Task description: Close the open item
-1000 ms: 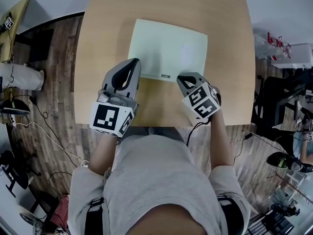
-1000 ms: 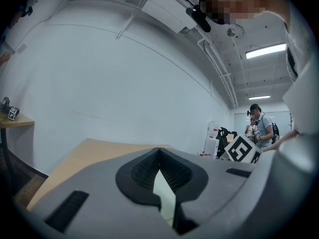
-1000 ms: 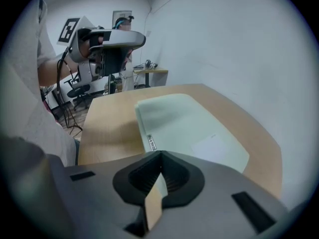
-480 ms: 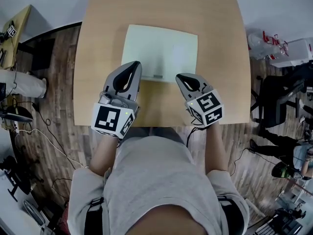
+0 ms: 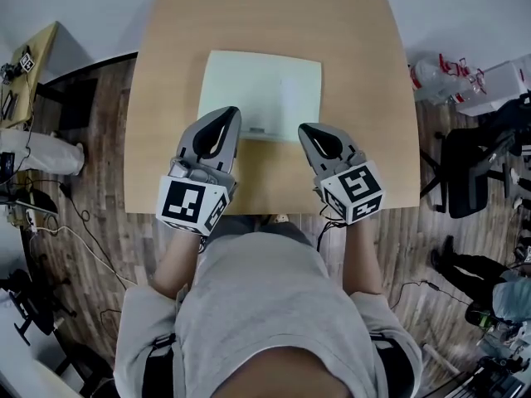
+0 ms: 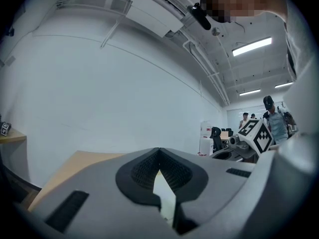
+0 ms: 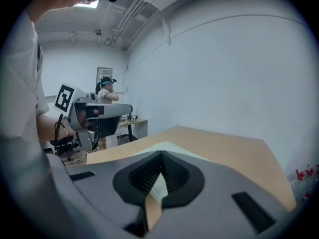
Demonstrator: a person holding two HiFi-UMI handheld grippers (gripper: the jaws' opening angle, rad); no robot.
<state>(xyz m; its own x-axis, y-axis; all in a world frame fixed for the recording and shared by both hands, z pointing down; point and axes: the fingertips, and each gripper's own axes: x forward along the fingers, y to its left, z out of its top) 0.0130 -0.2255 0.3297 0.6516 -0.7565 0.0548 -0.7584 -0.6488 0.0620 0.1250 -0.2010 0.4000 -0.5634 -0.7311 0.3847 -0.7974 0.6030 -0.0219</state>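
Pale-green flat case [image 5: 261, 89] (lying flat) on wooden table [image 5: 365, 98] | left gripper [image 5: 225, 116] fingers closed, empty | right gripper [image 5: 307, 130] same

Left gripper [image 5: 224, 116] and right gripper [image 5: 310, 131] point forward side by side, jaws apparently together.

From my head one camera is looking steeply down on the table [image 5: 365, 98], while the cameras riding on my left gripper [image 5: 226, 114] and right gripper [image 5: 307, 129] are looking low and close along their jaws toward the far wall [image 6: 99, 93], each catching the other and sharing that table.
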